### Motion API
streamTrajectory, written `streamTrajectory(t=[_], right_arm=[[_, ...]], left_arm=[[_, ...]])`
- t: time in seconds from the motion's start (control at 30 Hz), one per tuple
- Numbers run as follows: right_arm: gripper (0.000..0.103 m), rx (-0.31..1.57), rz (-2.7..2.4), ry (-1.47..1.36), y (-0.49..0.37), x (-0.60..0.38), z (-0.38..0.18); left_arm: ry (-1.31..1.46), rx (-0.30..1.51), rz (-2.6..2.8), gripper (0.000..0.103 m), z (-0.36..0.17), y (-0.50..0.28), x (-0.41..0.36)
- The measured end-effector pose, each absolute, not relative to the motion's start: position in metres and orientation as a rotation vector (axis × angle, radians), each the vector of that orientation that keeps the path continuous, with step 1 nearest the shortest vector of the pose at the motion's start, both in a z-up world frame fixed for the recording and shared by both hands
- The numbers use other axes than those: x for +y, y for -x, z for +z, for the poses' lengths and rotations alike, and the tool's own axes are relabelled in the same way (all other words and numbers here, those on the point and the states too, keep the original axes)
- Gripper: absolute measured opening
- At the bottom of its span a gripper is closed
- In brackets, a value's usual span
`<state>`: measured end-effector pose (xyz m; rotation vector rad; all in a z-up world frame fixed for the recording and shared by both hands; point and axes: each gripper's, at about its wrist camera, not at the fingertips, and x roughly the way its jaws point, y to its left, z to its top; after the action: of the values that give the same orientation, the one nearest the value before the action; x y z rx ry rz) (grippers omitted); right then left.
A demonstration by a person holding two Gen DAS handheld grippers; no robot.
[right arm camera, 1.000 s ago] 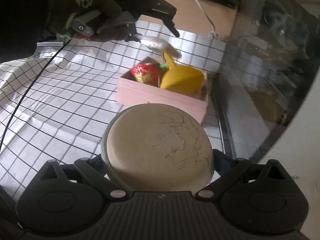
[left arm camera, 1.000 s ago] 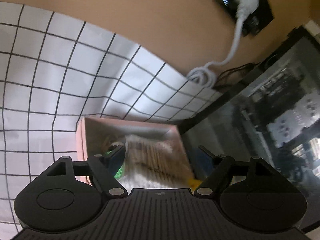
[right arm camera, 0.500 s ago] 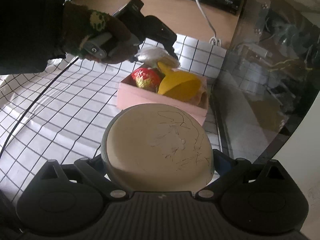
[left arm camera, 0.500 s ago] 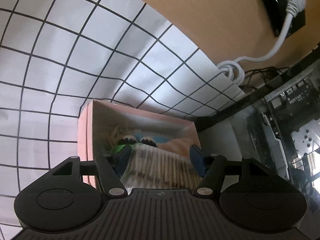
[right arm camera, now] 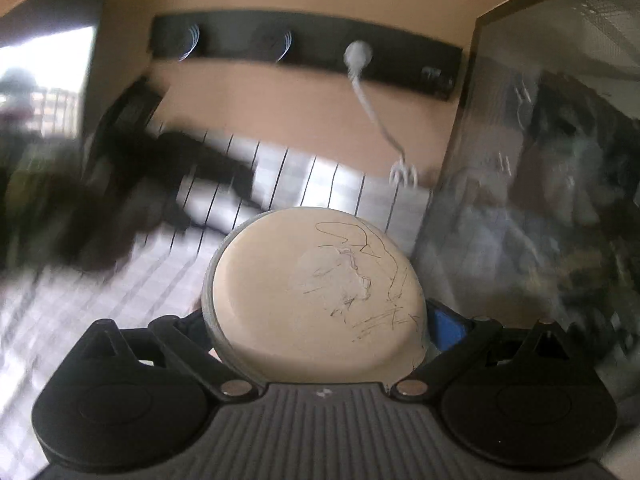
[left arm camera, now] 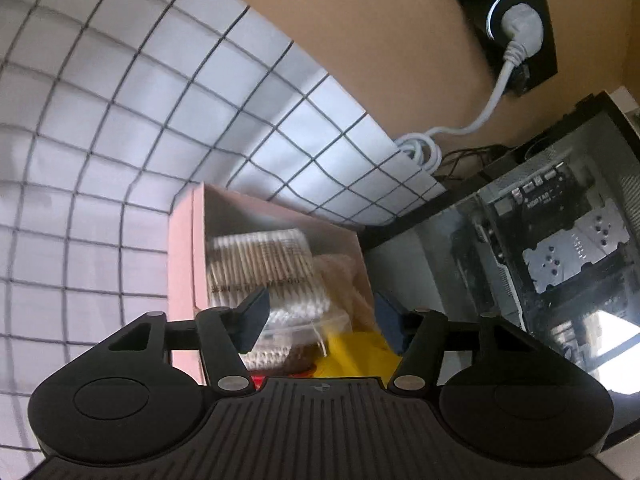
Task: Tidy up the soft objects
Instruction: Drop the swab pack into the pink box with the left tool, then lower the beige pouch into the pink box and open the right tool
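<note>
above the pink box (left arm camera: 186,264), the left gripper (left arm camera: 320,318) fingers gape empty; the right gripper (right arm camera: 320,332) fingers clamp a beige disc (right arm camera: 316,300).

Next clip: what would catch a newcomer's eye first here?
The scribbled cream disc fills the middle of the right wrist view, clamped in the right gripper. In the left wrist view, a pack of cotton swabs lies in the pink box on the checked cloth, just beyond the open left gripper.
</note>
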<state>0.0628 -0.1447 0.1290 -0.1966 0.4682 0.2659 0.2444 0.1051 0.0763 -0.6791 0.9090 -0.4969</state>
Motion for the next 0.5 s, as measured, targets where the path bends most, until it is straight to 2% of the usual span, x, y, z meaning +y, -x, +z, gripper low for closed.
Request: streamTrajectory(t=[0.17,0.33,0.5], right_arm=[[0.100,0.486,0.229,0.168,-0.138,-0.137,0.135],[0.100,0.464,0.203,0.132,-0.186,-0.129,0.107],[0.100,0.545,0.194,0.077,-0.224,-0.122,0.074]], left_arm=[[0.823,0.917,-0.526,0.061,0.060,-0.270,0.111],[0.957,0.878,-0.524,0.060,0.051,-0.287,0.129],[0.935,0.903,-0.499,0.060,0.051,-0.274,0.147]])
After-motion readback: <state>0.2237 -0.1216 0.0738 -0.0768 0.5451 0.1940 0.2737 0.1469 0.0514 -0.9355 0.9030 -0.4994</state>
